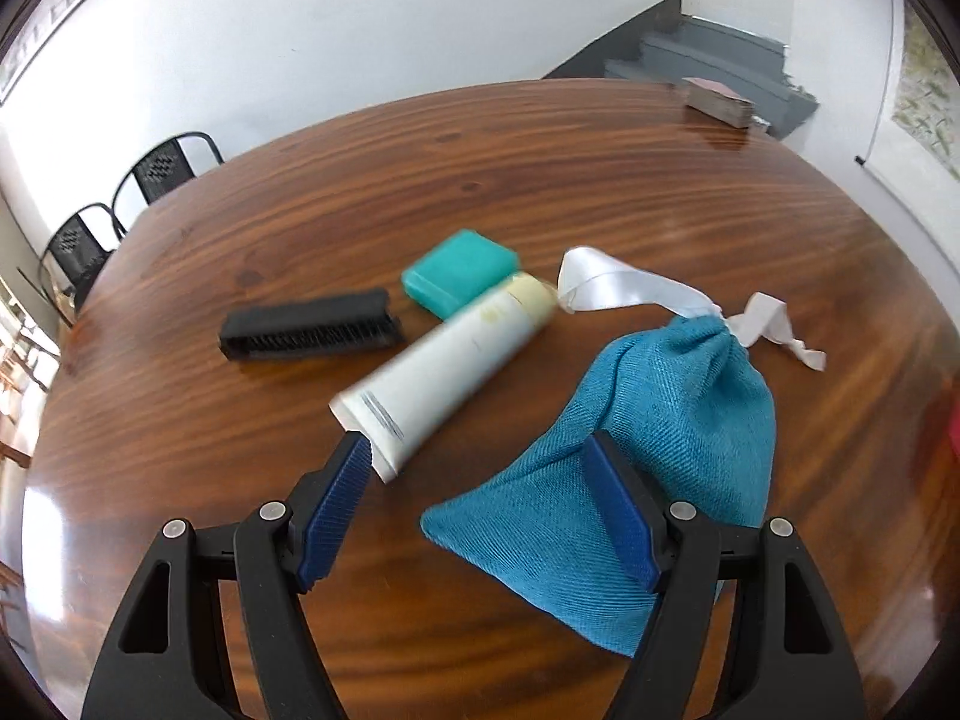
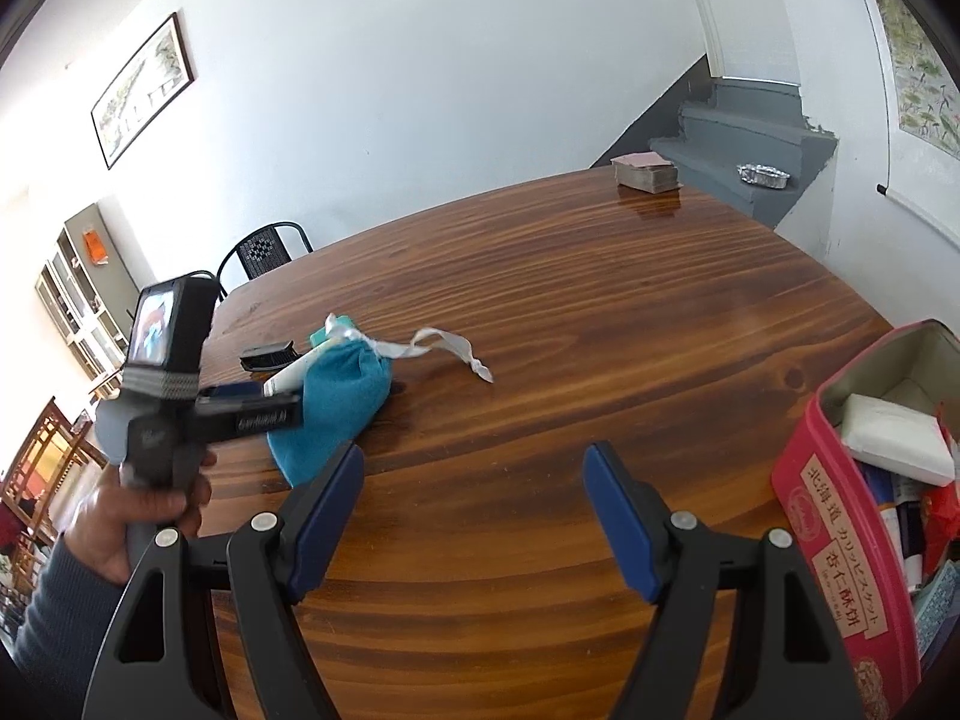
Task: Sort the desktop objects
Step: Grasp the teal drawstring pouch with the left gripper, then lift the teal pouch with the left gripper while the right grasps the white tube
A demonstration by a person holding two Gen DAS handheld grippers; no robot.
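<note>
Pouch (image 1: 660, 420) of blue cloth, tied with a white ribbon (image 1: 618, 291), is the landmark I use for all places on the wooden desk (image 1: 540, 180). It lies flat, and its long axis goes from the wide bottom corner, close to the left claw (image 1: 489, 462), up to the tied neck on the far side. Just beside the pouch, on its left, lies a white tube (image 1: 444, 369), slanted; its crimped end is at the left pad of the left claw, and whether they touch I cannot tell because of blur. Beyond the tube, further from the pouch, are a teal box (image 1: 459, 273) and a black comb-like piece (image 1: 309, 327). The left claw is spread wide and holds nothing; its right pad (image 1: 618, 510) stands over the cloth of the pouch, and the left one is at the tube end, so bare desk and the pouch's corner are between them. The right claw (image 2: 474, 480) is also spread, with only bare desk between its pads. The pouch is well apart from it, to its left, and a red tin (image 2: 840, 540) with things already inside is to its right, far from the pouch. I judge the left hand (image 2: 138, 510) is the nearer one for both the pouch and the tube, and the coming move depends on centring the claw over one of them.
</note>
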